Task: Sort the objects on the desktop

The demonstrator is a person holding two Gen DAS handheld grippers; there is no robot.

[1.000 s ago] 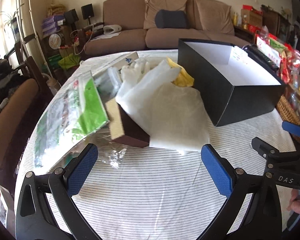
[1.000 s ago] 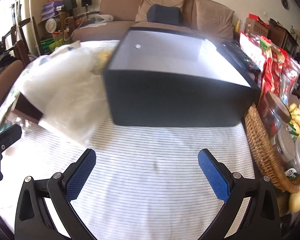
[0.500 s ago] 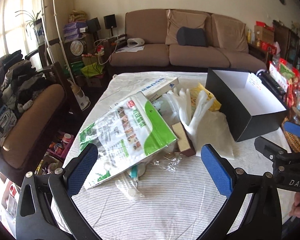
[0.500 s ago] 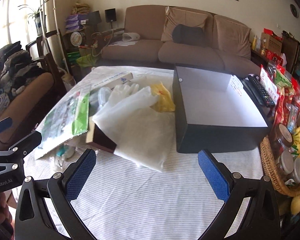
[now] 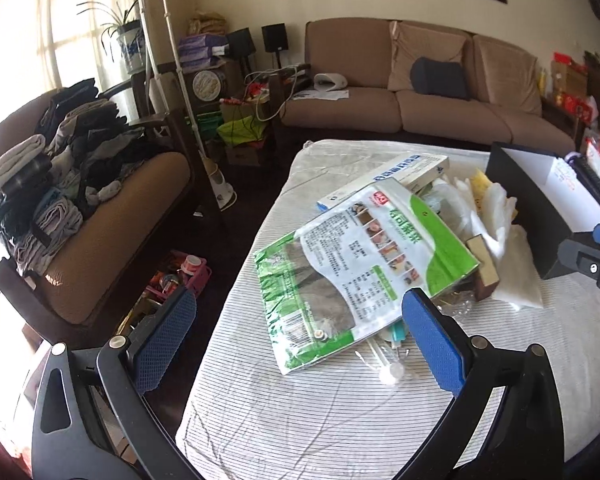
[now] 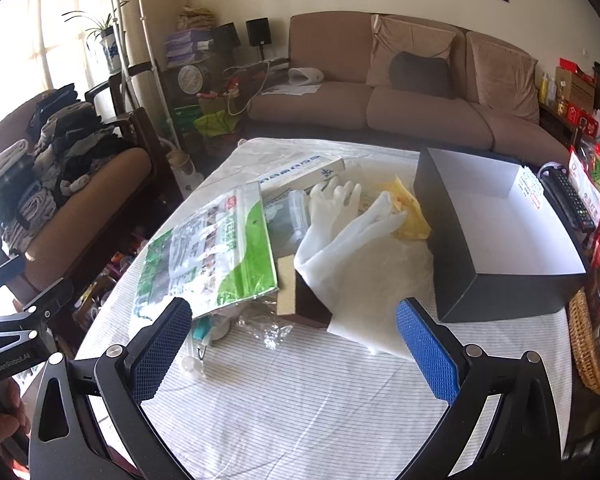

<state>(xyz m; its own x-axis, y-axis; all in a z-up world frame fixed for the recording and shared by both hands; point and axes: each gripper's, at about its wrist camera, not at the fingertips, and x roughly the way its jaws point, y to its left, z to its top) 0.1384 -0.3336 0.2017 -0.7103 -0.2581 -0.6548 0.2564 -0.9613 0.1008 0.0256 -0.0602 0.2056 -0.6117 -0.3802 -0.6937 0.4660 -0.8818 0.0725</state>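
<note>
Both claws hang wide and empty. The green-and-white bag (image 6: 216,256), left of centre, looks light, slick and floppy; its near edge seems the easiest hold.

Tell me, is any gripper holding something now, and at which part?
Nothing is held. The left gripper and the right gripper are both open above the table.

A table (image 6: 340,400) under a striped cloth carries a black box (image 6: 496,292). Left of the box lie white gloves (image 6: 352,232), a brown block (image 6: 300,296) and a green-and-white bag (image 6: 216,256).
</note>
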